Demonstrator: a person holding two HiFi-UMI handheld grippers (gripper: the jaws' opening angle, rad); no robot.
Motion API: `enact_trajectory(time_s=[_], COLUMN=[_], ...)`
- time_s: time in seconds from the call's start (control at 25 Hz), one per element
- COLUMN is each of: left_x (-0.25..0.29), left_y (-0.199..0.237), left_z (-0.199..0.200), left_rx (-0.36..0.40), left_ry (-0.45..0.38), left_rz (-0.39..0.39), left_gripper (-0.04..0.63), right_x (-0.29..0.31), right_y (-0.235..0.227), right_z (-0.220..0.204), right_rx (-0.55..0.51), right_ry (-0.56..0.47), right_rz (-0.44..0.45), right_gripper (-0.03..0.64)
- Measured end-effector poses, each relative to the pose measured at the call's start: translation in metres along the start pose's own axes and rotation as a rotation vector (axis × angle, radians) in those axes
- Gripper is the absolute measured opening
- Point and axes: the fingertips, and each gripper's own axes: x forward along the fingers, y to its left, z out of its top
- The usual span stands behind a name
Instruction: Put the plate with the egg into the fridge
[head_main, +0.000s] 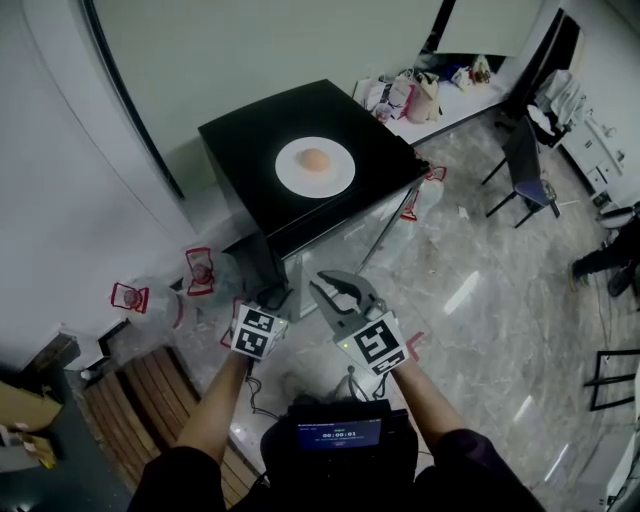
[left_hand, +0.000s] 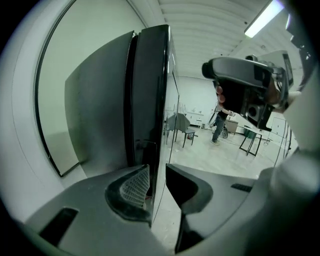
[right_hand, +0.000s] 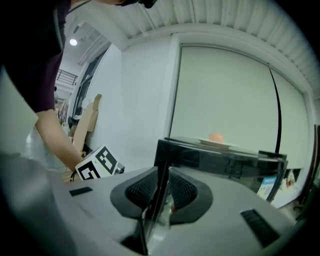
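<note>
A black fridge (head_main: 250, 140) stands by the wall with a white plate (head_main: 340, 176) on its top, and a brown egg (head_main: 315, 159) lies on the plate. Its glass door (head_main: 352, 232) faces me. My left gripper (head_main: 268, 300) is low at the fridge's front left corner. It is open, and the door's edge (left_hand: 161, 150) lines up in the gap of the left gripper (left_hand: 157, 187). My right gripper (head_main: 330, 288) is beside it, before the door, open only narrowly. In the right gripper view the fridge's front edge (right_hand: 161, 165) runs between the right gripper's (right_hand: 161, 192) pads. The egg (right_hand: 216, 137) shows above.
Water jugs with red handles (head_main: 130, 297) (head_main: 200, 270) and a wooden pallet (head_main: 150, 390) are on the floor at the left. A chair (head_main: 525, 165) and a cluttered white table (head_main: 420, 95) are at the back right. A person (left_hand: 220, 125) stands far off.
</note>
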Motion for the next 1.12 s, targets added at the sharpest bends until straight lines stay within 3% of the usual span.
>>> enact_trajectory(time_s=[0.12, 0.28, 0.64, 0.84, 1.12], left_x=[0.004, 0.003, 0.0, -0.008, -0.01], left_y=[-0.003, 0.001, -0.002, -0.056, -0.102], left_z=[0.008, 0.011, 0.01, 0.004, -0.001], left_rx=[0.023, 0.025, 0.0, 0.023, -0.002], left_ry=[-0.016, -0.029, -0.029, -0.063, -0.067], left_rz=[-0.01, 0.007, 0.065, 0.036, 0.073], left_gripper=[0.061, 0.06, 0.052, 0.043, 0.038], right_x=[0.001, 0.006, -0.004, -0.022, -0.064], right_y=[-0.012, -0.017, -0.009, -0.002, 0.015], right_z=[0.019, 0.038, 0.035, 0.041, 0.052], right_rx=[-0.074, -0.099, -0.045, -0.025, -0.217], right_ry=[0.008, 0.024, 0.032, 0.017, 0.064], right_rz=[0.0, 0.023, 0.043, 0.061, 0.046], right_gripper=[0.071, 0.089, 0.092, 0.126, 0.212])
